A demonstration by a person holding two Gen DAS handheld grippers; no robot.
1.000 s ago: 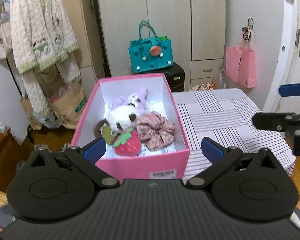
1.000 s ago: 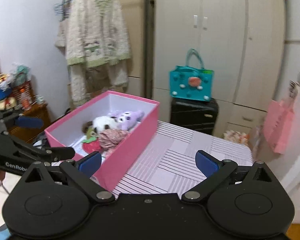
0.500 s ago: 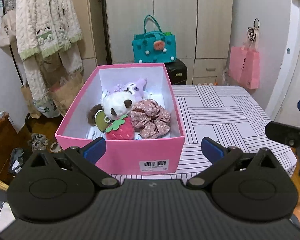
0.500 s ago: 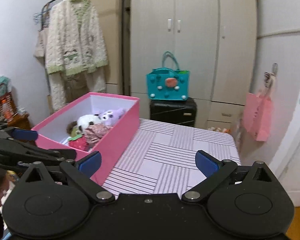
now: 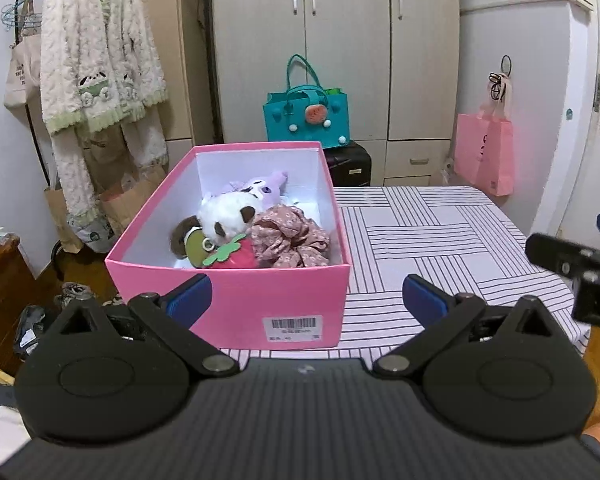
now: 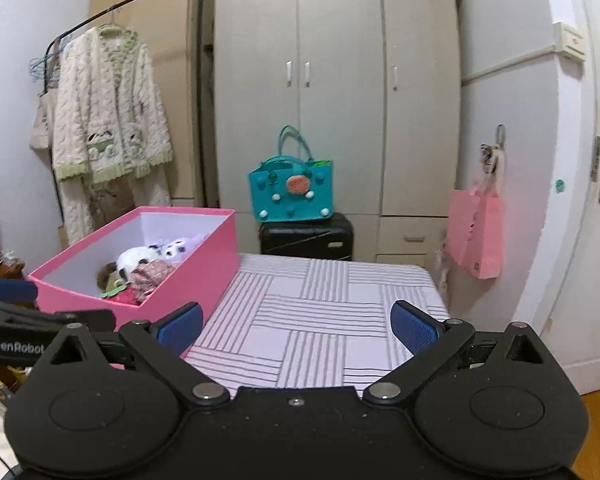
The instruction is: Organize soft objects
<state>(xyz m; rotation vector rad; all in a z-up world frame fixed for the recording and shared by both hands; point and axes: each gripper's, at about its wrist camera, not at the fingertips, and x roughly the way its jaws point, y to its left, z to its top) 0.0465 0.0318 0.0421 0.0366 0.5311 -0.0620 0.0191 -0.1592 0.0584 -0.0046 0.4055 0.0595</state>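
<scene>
A pink box [image 5: 236, 300] stands on the left of a striped table [image 5: 440, 236]. Inside lie a white panda plush [image 5: 228, 216], a purple plush [image 5: 264, 186], a floral scrunchie [image 5: 292, 236] and a strawberry toy [image 5: 236, 256]. My left gripper [image 5: 306, 298] is open and empty, in front of the box's near wall. My right gripper [image 6: 296, 324] is open and empty over the table's near edge, right of the box [image 6: 188, 276]. Each gripper shows at the edge of the other's view.
A teal bag [image 5: 306, 120] sits on a black case behind the table. A pink bag [image 5: 484, 152] hangs at the right by a door. A fluffy robe [image 5: 100, 80] hangs on a rack at the left. Wardrobes [image 6: 336, 80] fill the back wall.
Both grippers have drawn back and away from the box, so the box and table look farther off. Both stay open and empty. The toys in the box have not moved.
</scene>
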